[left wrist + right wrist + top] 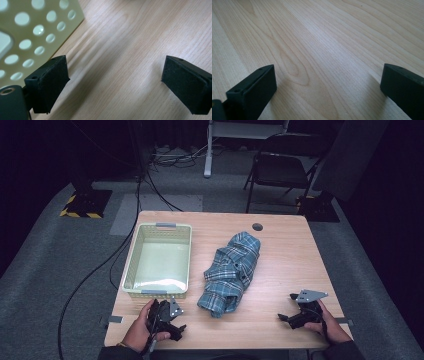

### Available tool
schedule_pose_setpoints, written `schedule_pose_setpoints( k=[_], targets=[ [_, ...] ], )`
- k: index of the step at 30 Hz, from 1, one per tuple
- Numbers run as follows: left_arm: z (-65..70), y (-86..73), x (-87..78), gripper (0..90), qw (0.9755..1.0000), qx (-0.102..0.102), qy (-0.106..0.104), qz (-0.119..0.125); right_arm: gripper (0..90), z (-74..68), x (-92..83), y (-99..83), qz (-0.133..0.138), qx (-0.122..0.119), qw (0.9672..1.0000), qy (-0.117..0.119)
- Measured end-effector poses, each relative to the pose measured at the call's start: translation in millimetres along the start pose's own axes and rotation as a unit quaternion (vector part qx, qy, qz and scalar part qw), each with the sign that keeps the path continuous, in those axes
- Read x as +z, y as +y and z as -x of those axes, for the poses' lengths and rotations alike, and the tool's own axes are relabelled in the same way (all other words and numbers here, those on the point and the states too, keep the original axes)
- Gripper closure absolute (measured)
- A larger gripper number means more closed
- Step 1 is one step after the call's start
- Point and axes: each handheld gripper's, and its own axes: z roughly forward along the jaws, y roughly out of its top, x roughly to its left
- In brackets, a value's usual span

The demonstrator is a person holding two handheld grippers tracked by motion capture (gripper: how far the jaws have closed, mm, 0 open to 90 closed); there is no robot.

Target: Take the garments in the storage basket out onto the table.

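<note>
Wood table (pixel 285 265) before you: a crumpled blue plaid shirt (pixel 231 272) lies at its centre, beside a pale green basket (pixel 131 265) on its left. Your left gripper (pixel 173 320) and right gripper (pixel 291 307) rest near the front edge, jaws apart, holding nothing.

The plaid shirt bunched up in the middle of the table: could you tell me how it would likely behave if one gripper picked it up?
The plaid shirt lies crumpled in soft folds, so it would probably sag and unfurl from a single pinch. It looks like thin cloth, so likely light. On the smooth wooden table, a push would probably bunch it up rather than slide it whole.
</note>
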Motion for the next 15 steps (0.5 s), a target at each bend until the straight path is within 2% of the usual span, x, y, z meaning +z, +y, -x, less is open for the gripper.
schedule_pose_setpoints(
  k=[7,15],
  targets=[
    [-7.6,-8.7,0.0,7.0,0.9995,-0.028,-0.005,0.011,0.6,0.0,0.0,0.0,0.000,0.000,1.0000,0.000],
    [-12.7,-20.4,0.2,5.3,0.9974,-0.063,-0.012,0.031,0.4,0.6,0.3,0.3,0.000,-0.001,1.0000,0.002]
  ],
)
